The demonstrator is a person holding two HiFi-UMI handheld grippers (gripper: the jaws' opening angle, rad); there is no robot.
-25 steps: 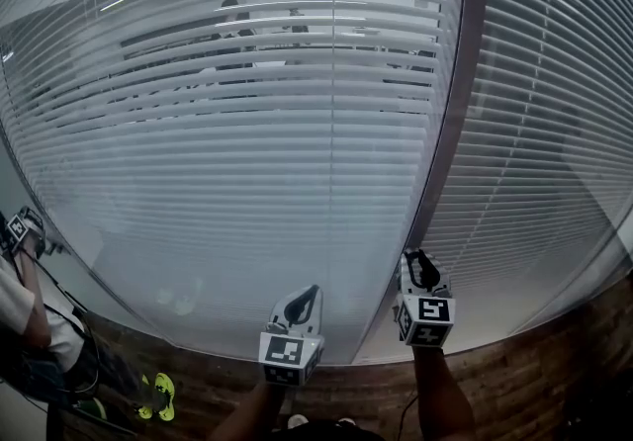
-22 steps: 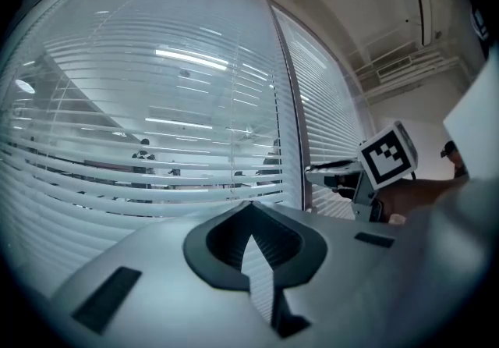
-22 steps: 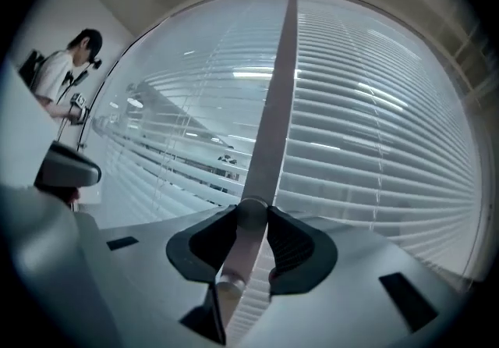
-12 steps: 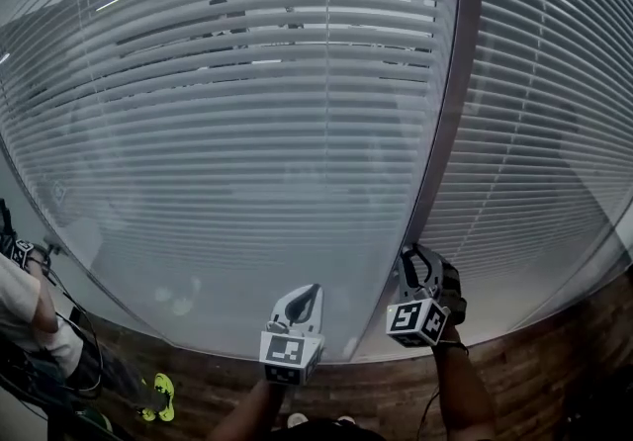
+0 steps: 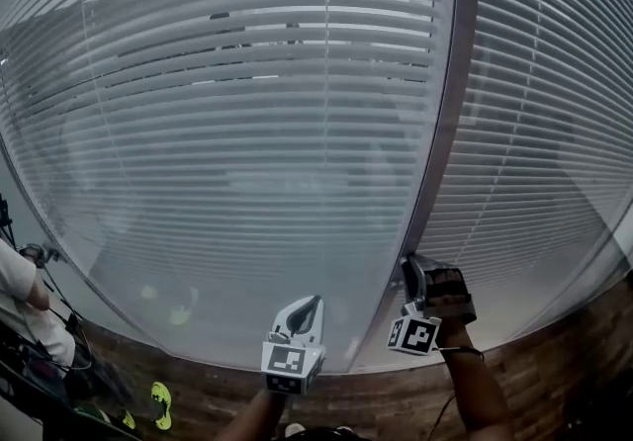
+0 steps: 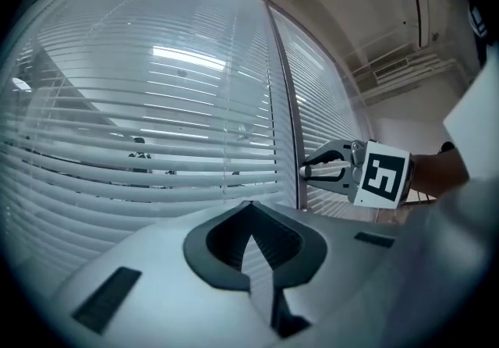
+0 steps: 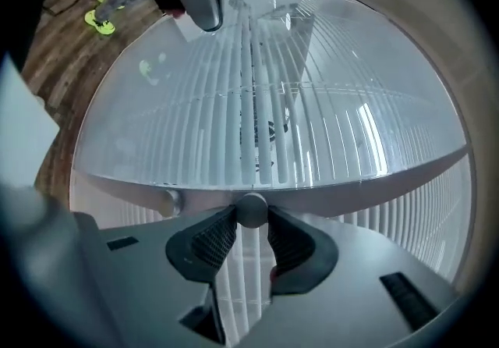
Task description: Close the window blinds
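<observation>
Right gripper (image 7: 251,221) is noted clamped on a small round grey knob (image 7: 251,209), which is set low on the vertical frame post (image 5: 447,123) between two glazed panels. Left gripper (image 6: 249,206) is held level just beside the right one, short of the glass, jaws pressed together with nothing between them. The window blinds (image 5: 247,132) are seen behind the glass; dark gaps are visible between the upper slats.

head: down | left gripper view: level | right gripper view: sideways, near knob (image 7: 251,210) | shared: blinds (image 5: 247,132)
</observation>
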